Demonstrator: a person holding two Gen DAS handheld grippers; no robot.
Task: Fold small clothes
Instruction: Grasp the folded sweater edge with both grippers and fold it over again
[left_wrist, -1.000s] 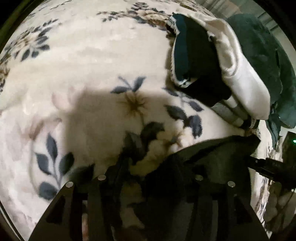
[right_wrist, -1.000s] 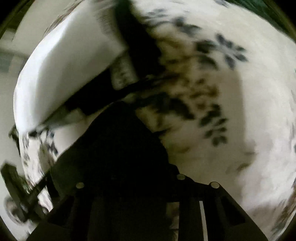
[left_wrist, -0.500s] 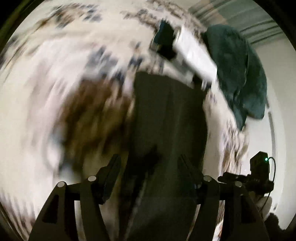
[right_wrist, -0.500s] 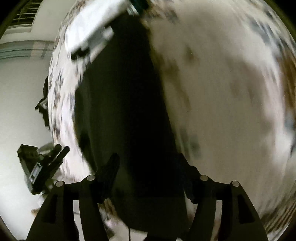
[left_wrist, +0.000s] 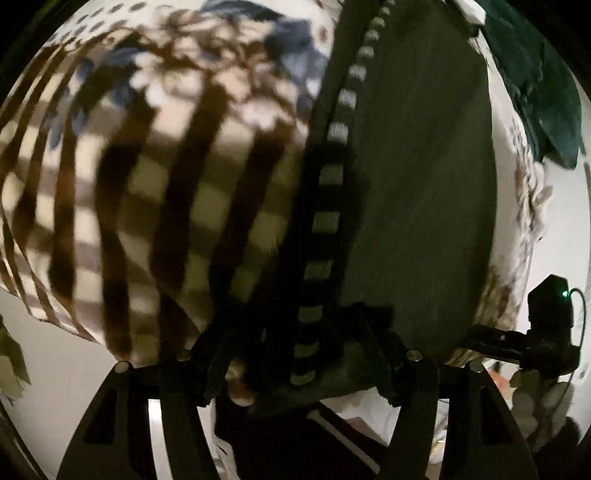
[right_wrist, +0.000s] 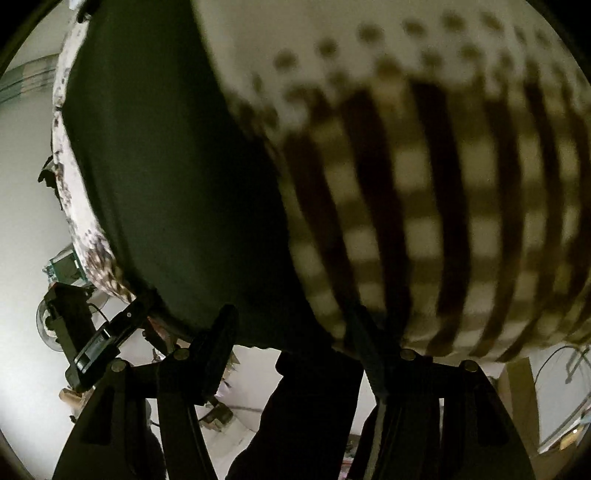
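Risks first. Dark garment (left_wrist: 417, 192) lies flat on the blanket, near end right at the bed edge. In the left view the left gripper (left_wrist: 301, 363) has its jaws spread around that end, striped trim (left_wrist: 325, 221) running between them; pads don't look pressed, so nothing is pinched. If it closes on the trim alone, the layers may split and the fold goes crooked.

Right gripper (right_wrist: 293, 345): jaws spread too, straddling the hem (right_wrist: 207, 325), no grip. Hem overhangs slightly; a shallow bite could drag the cloth off the bed.

Surface: soft blanket (left_wrist: 155, 206), checked near the edge, floral further up; likely to bunch under a drag. Green cloth pile (left_wrist: 535, 85) at far right corner. Pale floor (right_wrist: 26, 184) below, clutter, dim light, motion blur.
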